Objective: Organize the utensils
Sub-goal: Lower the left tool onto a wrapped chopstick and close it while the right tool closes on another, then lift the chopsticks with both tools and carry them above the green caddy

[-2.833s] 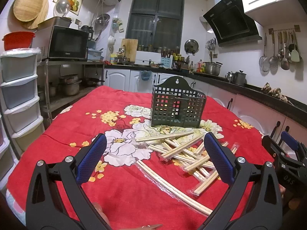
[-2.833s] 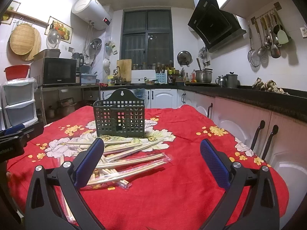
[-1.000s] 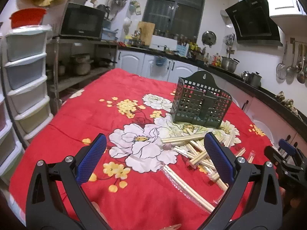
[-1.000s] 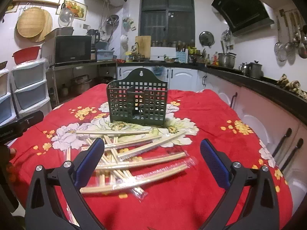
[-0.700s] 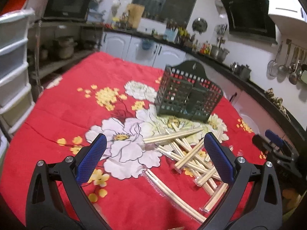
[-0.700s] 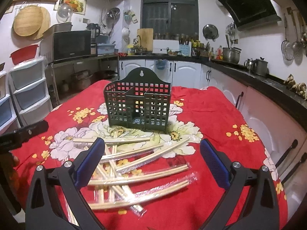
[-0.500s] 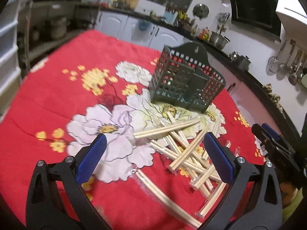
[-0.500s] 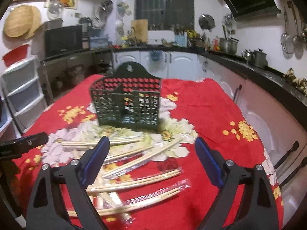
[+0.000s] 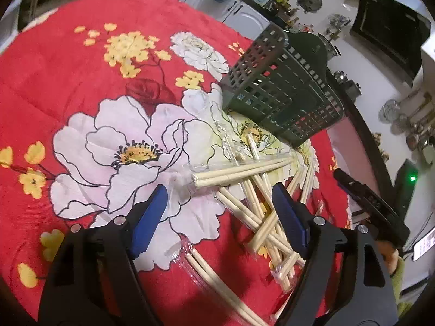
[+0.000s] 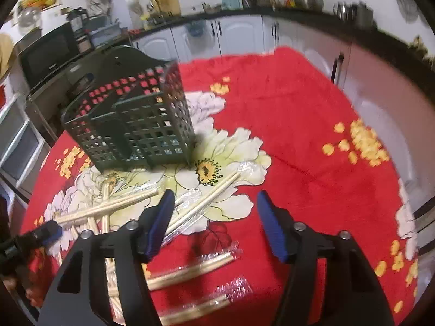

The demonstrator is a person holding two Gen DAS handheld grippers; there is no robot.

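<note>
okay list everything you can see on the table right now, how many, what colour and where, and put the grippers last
utensil basket: one, dark green, slotted, standing at the far side of the pile.
wrapped chopstick pairs: many, exact count unclear, pale wood in clear plastic sleeves, criss-crossed in a heap in front of the basket.
tablecloth: one, red with white and yellow flowers, covering the table.
left gripper: one, black with blue pads, jaws just been closing, nothing between the pads, above the near end of the pile.
right gripper: one, black with blue pads, jaws just been closing, nothing gripped, above the pile's right edge.
</note>
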